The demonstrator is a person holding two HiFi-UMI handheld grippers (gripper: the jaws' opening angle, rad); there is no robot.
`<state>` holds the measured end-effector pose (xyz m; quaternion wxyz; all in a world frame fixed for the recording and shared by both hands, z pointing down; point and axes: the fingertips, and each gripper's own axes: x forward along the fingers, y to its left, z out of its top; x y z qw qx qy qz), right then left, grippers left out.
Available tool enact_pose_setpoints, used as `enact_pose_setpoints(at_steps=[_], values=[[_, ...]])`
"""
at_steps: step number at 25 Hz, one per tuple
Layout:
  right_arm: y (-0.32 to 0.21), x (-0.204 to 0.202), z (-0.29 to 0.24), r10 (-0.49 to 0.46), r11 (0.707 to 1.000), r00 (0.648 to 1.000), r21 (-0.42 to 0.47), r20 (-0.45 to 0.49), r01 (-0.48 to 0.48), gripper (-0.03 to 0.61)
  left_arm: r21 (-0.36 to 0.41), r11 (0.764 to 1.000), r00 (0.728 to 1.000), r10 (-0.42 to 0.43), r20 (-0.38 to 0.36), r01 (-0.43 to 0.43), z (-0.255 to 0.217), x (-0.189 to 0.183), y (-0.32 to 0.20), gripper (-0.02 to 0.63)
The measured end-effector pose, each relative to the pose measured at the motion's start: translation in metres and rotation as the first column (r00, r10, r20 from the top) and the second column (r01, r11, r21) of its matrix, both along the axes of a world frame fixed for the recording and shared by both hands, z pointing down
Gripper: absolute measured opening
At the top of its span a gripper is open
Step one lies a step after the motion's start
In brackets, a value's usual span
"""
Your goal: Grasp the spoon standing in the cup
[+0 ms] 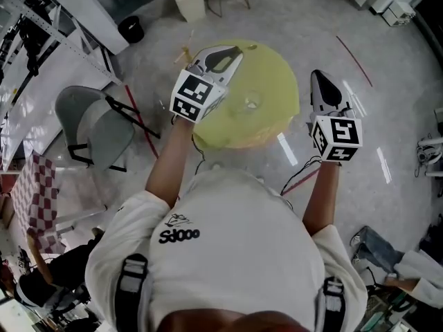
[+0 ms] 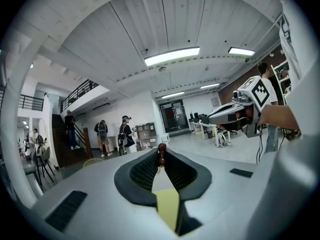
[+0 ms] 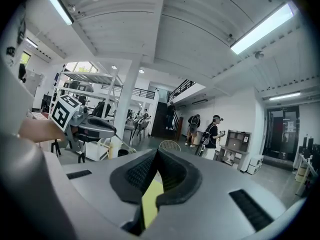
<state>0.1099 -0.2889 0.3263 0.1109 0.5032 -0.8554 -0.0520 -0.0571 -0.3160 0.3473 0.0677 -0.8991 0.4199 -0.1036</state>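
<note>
Nearest, a white shirt (image 1: 242,227) is seen in the head view; the left tongs (image 1: 234,54) are held over the yellow tabletop (image 1: 277,81) near a clear cup (image 1: 250,103), the right tongs (image 1: 320,81) off its edge. In the left gripper view, the spoon (image 2: 161,153) is pinched by its brown tip. In the right gripper view, the tongs are closed on nothing.

Cup (image 1: 250,103): clear glass, faint against the yellow table (image 1: 277,75); contents too small to make out. Table's near rim hidden under the person's shoulders, its far-left part under the left gripper (image 1: 234,52). At that gripper's jaw tips only a brown knob (image 2: 161,153) shows, the rest hidden behind the jaws; cannot tell if it is the spoon. Checked cloth (image 1: 31,199) cut by the left edge. Distant people (image 2: 125,133) too small for detail.
</note>
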Motion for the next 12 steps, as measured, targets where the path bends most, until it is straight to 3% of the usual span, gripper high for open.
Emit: enact_pose_setpoints(at_steps=[12], values=[[0.001,-0.006,-0.017,-0.016,1.000,0.999,-0.004,-0.042,0.015,0.021,0.058,0.998,1.000,0.010,0.010,-0.011,-0.028,0.008,0.004,0.060]])
